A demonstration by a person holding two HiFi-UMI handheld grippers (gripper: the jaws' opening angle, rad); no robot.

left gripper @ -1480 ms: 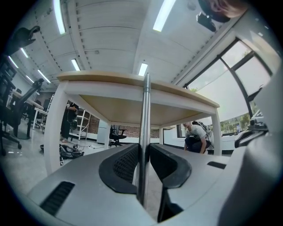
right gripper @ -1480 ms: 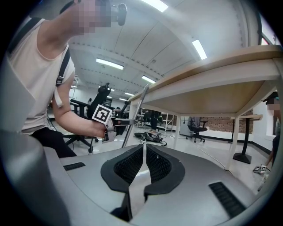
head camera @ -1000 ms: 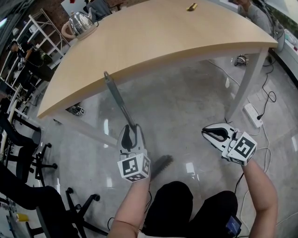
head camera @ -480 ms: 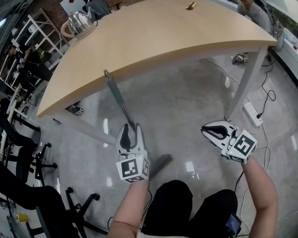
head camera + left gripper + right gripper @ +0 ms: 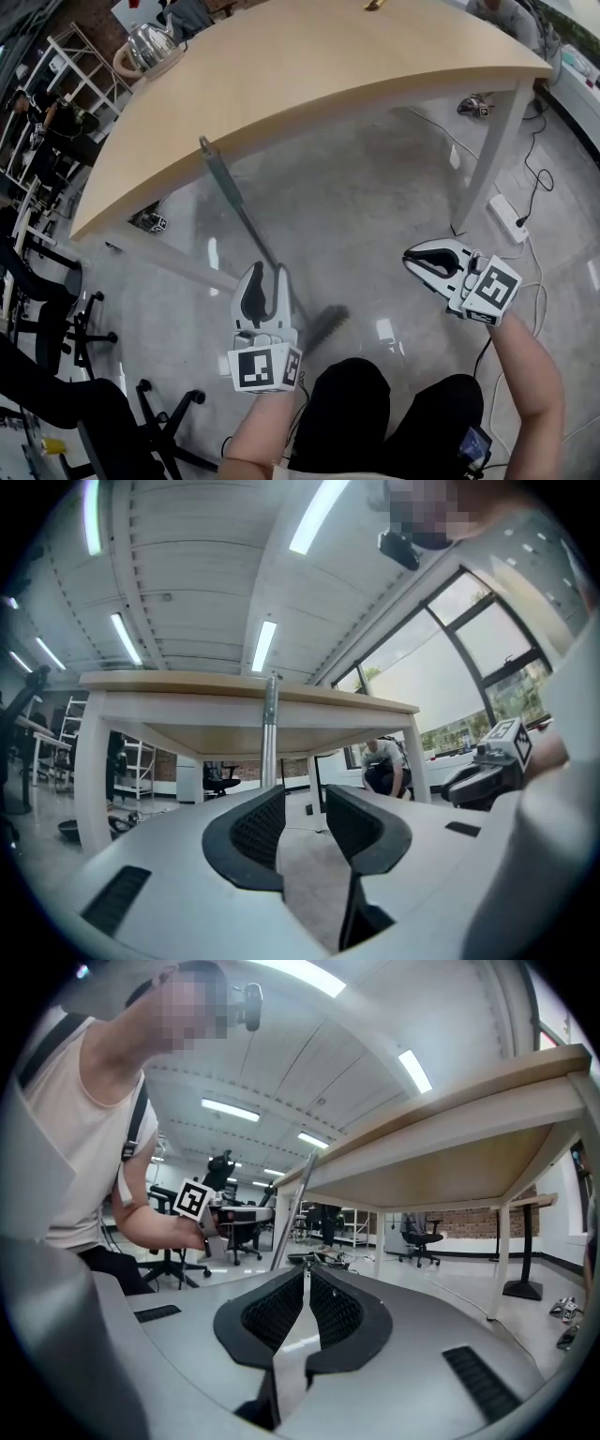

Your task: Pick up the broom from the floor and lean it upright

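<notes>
The broom stands upright, its grey handle point(image 5: 230, 197) leaning against the edge of the wooden table point(image 5: 309, 66) and its dark bristle head point(image 5: 326, 326) on the floor. My left gripper point(image 5: 263, 275) sits just in front of the handle, open. Its jaws have just been closing a little, with nothing between them. In the left gripper view the handle point(image 5: 270, 733) rises beyond the left gripper's point(image 5: 305, 797) tips. My right gripper point(image 5: 410, 262) hovers to the right, shut and empty. The right gripper view shows the right gripper point(image 5: 307, 1279) with its pads together and the handle point(image 5: 292, 1208) farther off.
A metal kettle point(image 5: 150, 45) stands on the table's far left. A white table leg point(image 5: 492, 155) is at the right, with a power strip point(image 5: 506, 217) and cables on the floor beside it. Office chairs point(image 5: 56, 319) crowd the left. The person's knees point(image 5: 375, 412) are below.
My left gripper has drawn back from the broom handle toward the person, with its jaws spread wider. The broom stays leaning on the table edge. The right gripper has barely moved.
</notes>
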